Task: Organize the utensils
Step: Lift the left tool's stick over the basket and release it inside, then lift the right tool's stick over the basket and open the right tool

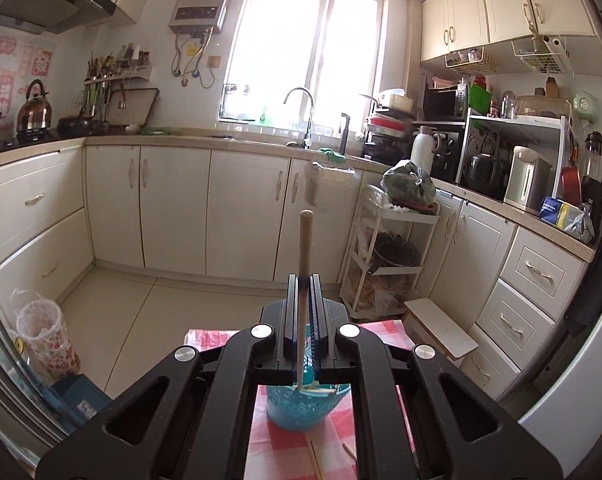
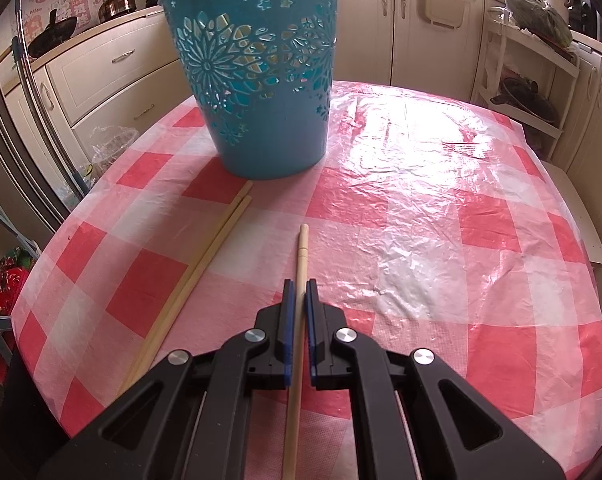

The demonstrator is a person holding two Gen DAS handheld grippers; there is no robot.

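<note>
Two grippers, one chopstick each | left gripper [image 1: 303, 280] clamps chopstick [image 1: 304, 248] above blue basket [image 1: 301, 408] | right gripper [image 2: 299, 286] narrowly straddles table chopstick [image 2: 301, 256], axis toward 12 o'clock, basket at 11

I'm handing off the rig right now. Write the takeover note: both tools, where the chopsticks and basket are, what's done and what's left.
Left tool: shut on a raised chopstick above the blue basket.
Right tool: fingers either side of a single chopstick lying on the checked tablecloth; grip not confirmed.
A chopstick pair lies left of it, tips near the basket base.
Done: at least one stick appears to rest at the basket rim.
Left: drop the held stick in, then the other three.
</note>
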